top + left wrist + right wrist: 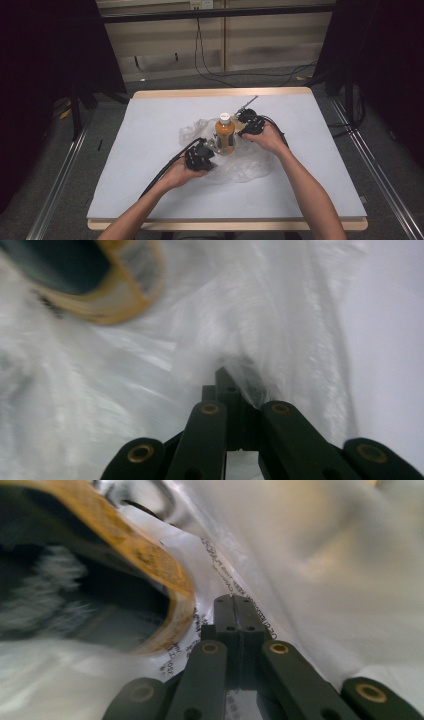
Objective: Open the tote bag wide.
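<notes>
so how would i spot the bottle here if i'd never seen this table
Start at the pale grey table and find the crumpled clear plastic bag near its middle. The bottle stands upright at the bag, between the left gripper and right gripper. It is the only orange thing there, topped by a white cap.

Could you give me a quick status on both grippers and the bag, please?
Left gripper and right gripper both shut on the clear plastic bag. Orange bottle with white cap upright between them. Nothing in the way.
</notes>
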`<state>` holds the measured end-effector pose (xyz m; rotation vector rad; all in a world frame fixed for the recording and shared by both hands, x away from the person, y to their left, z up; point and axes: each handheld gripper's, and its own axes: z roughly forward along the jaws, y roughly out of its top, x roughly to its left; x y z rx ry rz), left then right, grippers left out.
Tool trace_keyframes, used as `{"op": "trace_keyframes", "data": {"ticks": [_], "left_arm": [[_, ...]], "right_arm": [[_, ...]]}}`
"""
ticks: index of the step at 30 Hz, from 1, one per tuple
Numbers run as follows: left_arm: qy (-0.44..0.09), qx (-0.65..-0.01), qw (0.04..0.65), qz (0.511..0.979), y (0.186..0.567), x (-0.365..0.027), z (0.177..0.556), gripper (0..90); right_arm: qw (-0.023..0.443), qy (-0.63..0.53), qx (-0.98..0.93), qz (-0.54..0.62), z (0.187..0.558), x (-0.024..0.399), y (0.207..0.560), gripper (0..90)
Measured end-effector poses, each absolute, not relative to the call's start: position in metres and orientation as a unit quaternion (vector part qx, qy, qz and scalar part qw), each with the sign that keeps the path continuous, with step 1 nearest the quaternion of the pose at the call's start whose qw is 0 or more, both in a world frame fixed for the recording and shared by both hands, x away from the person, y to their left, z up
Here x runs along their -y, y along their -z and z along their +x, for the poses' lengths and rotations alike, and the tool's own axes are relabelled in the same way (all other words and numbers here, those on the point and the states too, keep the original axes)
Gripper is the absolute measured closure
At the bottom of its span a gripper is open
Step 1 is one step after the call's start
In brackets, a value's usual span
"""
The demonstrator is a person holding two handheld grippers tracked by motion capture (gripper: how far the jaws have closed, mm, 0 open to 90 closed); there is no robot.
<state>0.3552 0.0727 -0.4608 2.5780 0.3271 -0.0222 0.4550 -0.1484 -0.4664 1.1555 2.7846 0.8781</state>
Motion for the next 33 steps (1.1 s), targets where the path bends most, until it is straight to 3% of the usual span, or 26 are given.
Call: {"op": "trace_keyframes", "data": {"ticks": [6,12,25,27,28,33], "left_arm": [[0.015,-0.087,0.265,0.96,0.46,-0.073,0.319,90.0],[0.02,-0.06,0.274,0.96,0.46,-0.078,0.298,90.0],[0.042,-0.048,0.282,0.957,0.461,-0.086,0.287,90.0],[0.061,-0.043,0.28,0.957,0.46,-0.087,0.29,90.0],[0.038,-0.054,0.29,0.955,0.462,-0.087,0.288,90.0],[0.039,-0.065,0.312,0.947,0.457,-0.088,0.295,90.0]], "right_arm": [[-0.007,-0.276,-0.879,0.389,0.473,0.152,0.468,90.0],[0.019,-0.265,-0.871,0.413,0.49,0.154,0.467,90.0],[0.086,-0.255,-0.849,0.455,0.506,0.171,0.469,90.0],[0.084,-0.254,-0.848,0.457,0.505,0.171,0.468,90.0],[0.079,-0.26,-0.85,0.45,0.505,0.171,0.468,90.0],[0.06,-0.351,-0.832,0.426,0.49,0.178,0.449,90.0]]}}
